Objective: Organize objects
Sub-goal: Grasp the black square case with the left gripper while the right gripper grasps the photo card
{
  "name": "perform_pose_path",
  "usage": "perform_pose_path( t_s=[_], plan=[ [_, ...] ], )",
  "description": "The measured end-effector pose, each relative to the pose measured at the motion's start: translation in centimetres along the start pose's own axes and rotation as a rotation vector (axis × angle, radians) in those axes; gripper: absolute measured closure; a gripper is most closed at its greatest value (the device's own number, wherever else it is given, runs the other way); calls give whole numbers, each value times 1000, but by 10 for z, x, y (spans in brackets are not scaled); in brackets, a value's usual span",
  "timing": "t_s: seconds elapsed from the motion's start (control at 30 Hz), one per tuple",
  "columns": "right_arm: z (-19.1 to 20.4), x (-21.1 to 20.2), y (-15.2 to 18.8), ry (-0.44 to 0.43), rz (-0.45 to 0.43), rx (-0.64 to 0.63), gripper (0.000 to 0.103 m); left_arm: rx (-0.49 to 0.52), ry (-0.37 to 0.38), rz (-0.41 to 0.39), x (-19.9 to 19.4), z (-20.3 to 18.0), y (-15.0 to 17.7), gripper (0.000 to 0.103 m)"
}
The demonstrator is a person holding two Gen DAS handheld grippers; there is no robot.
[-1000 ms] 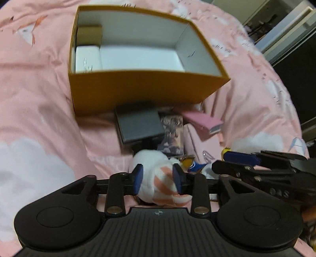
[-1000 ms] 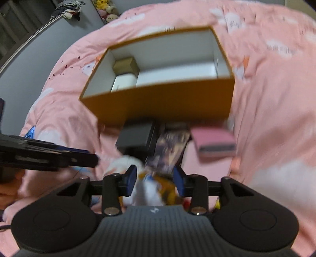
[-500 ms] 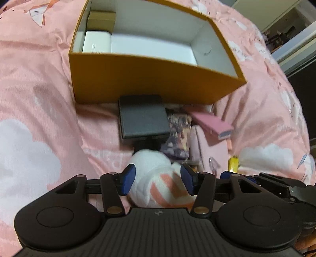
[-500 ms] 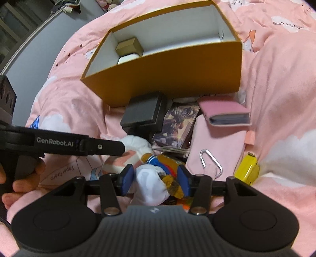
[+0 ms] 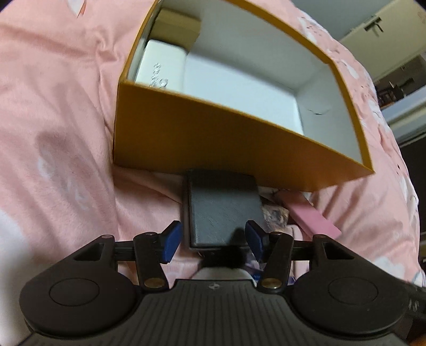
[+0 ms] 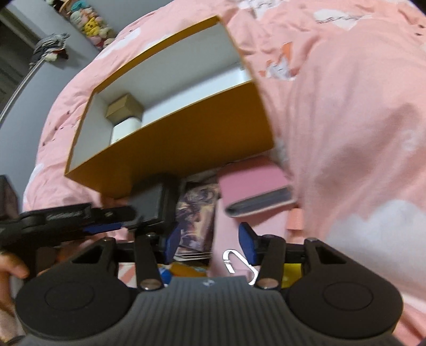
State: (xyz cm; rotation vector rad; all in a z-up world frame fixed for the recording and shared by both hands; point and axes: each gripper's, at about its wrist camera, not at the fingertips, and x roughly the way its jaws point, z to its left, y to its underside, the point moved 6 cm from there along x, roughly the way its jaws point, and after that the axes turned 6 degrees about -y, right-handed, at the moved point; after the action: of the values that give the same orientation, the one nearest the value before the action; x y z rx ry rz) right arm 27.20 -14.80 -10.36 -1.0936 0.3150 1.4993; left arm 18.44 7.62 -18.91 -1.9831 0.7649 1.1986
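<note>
An open orange box (image 5: 213, 135) with a white inside lies on the pink bedspread; it also shows in the right wrist view (image 6: 186, 143). It holds a white box (image 5: 162, 66) and a tan box (image 5: 178, 24). A black case (image 5: 221, 210) lies in front of it. My left gripper (image 5: 213, 241) is open, its blue pads on either side of the case's near end. My right gripper (image 6: 210, 242) is open and empty over a picture card (image 6: 197, 215), a pink wallet (image 6: 255, 183) and a silver carabiner (image 6: 239, 263).
The pink wallet (image 5: 314, 218) lies right of the black case. A white plush toy (image 5: 221, 272) sits just under the left gripper. A yellow item (image 6: 290, 271) and a blue-orange toy (image 6: 183, 270) lie near the right gripper. The left gripper's fingers (image 6: 80, 218) reach in from the left.
Both grippers have opened wider and moved forward toward the box. The left one left the plush toy and now straddles the black case. The right one let go of the toy.
</note>
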Motion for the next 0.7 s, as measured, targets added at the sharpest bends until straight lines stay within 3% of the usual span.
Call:
perform_pose_path(
  t_s=[0.3,0.43,0.47,0.63,0.7],
  plan=[
    [14,34,-12,-4,55,-67,56,-124,118,37,33,7,-6,16],
    [16,43,-17,3,69,-88,56,-166,166,46,41,8,-8,17],
    [17,46,-18,11,72,-100,56,-165,164,44,40,8,-8,19],
    [18,58,-23,46,111,-143,56,-178,163,18,20,11,-7,52],
    [18,65,-23,58,145,-155,56,-162,156,-9,8,8,-5,57]
  ],
)
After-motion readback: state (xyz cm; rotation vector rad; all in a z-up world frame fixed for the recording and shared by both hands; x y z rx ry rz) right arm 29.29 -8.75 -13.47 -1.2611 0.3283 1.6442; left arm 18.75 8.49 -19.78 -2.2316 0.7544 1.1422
